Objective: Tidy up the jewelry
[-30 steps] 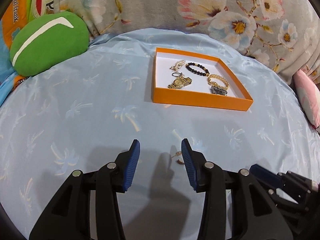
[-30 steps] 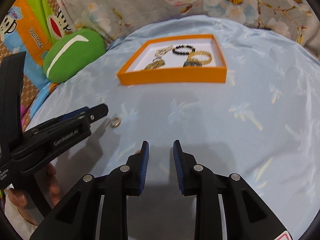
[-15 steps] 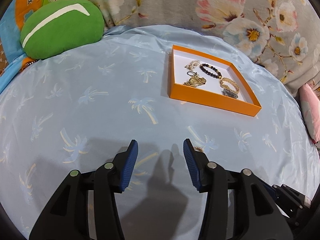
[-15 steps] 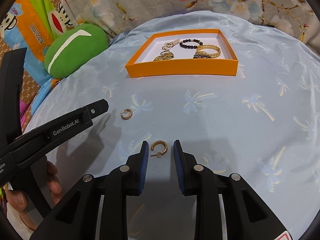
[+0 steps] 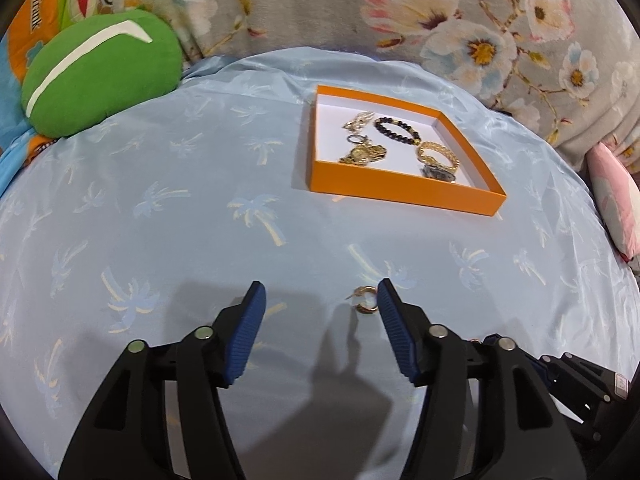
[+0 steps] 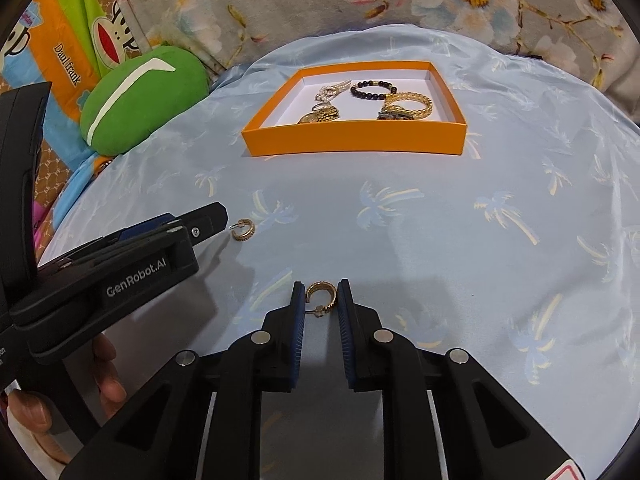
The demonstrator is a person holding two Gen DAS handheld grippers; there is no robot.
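Right claw [image 6: 319, 294] is closing around one hoop [image 6: 321, 296], to lift it; left claw [image 5: 320, 300] is opening beside another hoop [image 5: 366, 300]. Box [image 6: 354, 146] waits at 12 o'clock.

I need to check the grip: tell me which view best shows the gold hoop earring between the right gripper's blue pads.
The right wrist view: the gold hoop earring sits centred between the closing right gripper, its post visible. In the left wrist view I cannot find that earring; only the other hoop earring shows.
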